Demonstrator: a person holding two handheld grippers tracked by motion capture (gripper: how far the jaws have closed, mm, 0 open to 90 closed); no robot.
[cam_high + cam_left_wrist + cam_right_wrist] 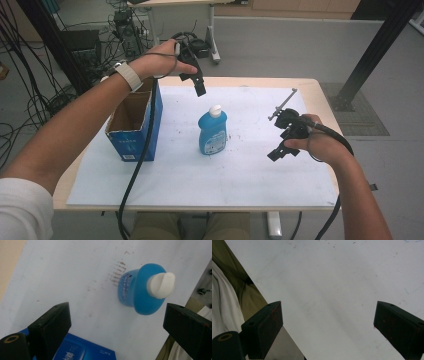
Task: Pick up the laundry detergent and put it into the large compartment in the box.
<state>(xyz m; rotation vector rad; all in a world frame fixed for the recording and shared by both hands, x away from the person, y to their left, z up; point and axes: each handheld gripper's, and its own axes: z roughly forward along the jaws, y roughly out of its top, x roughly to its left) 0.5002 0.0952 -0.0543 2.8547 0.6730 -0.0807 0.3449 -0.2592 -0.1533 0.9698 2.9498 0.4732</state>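
- Blue bottle (212, 133) upright on the white sheet (250, 170), long axis vertical, white cap (215, 110) on top; near the table's middle.
- Pale label on the bottle's front, print too small to read; faded lettering on its side in the left gripper view, illegible.
- Blue cardboard box (135, 127) just left of the bottle, open on top; white writing on its side, unreadable, "3.0" just legible on one edge in the left gripper view.
- Left gripper (199, 85) raised above and behind the bottle, jaws spread wide, nothing between them.
- Right gripper (280, 150) well to the right of the bottle, jaws wide apart over bare sheet, holding nothing.
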